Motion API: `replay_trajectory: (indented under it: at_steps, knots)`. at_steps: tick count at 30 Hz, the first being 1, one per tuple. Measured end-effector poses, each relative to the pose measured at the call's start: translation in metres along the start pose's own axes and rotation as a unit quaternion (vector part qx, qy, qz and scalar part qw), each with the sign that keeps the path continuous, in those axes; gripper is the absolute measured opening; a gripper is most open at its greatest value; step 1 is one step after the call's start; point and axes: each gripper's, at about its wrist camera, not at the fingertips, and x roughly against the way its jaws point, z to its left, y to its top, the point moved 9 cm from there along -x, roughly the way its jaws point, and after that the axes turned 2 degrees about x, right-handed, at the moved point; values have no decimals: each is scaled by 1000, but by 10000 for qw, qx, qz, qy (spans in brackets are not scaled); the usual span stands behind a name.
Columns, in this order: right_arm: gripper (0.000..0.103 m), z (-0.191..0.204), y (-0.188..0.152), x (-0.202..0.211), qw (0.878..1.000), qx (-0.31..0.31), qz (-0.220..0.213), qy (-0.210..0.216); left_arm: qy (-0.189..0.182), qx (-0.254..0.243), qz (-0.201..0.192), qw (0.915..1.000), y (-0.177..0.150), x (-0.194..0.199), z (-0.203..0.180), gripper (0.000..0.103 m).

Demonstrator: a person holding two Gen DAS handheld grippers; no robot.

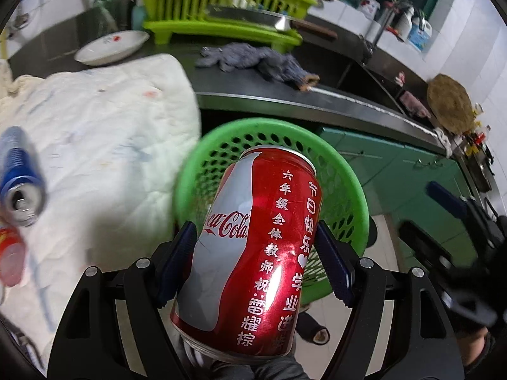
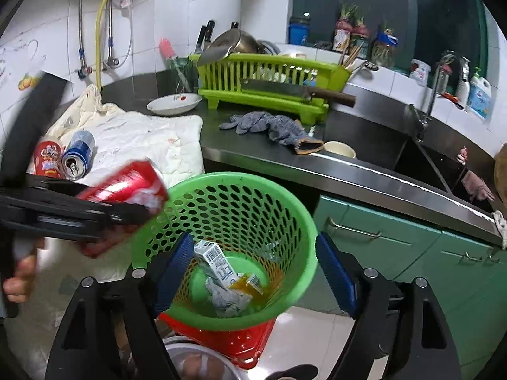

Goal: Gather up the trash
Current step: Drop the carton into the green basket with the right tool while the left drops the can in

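L gripper (image 1: 255, 262) fingers clamp red Coke can (image 1: 250, 253) above green basket (image 2: 294, 209) rim. R gripper (image 2: 253, 266) fingers wide, empty, over basket. Blue can (image 2: 78, 154), snack tube (image 2: 47, 157) on cloth (image 2: 152, 139) on table (image 2: 364, 145).

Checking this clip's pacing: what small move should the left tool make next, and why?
Probably carry the red cola can a little further over the green basket and release. The left tool grips it near the rim, while the right tool stands open and empty above the basket.
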Motion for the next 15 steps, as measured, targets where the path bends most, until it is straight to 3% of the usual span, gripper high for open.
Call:
replay_trajectory:
  at_steps: [7,10,15]
  knots:
    - [79,-22,-14,20,9995,-56,-107,-290,-195,86,344,9992,5,-41,-17,79]
    - [79,-27,-20,24,9994,-116,-80,-306,-185,38,288,9994,7,-42,-23,89]
    - [79,-27,-26,25,9994,-162,-42,-297,-222,19,212,9995,2,-31,-22,89]
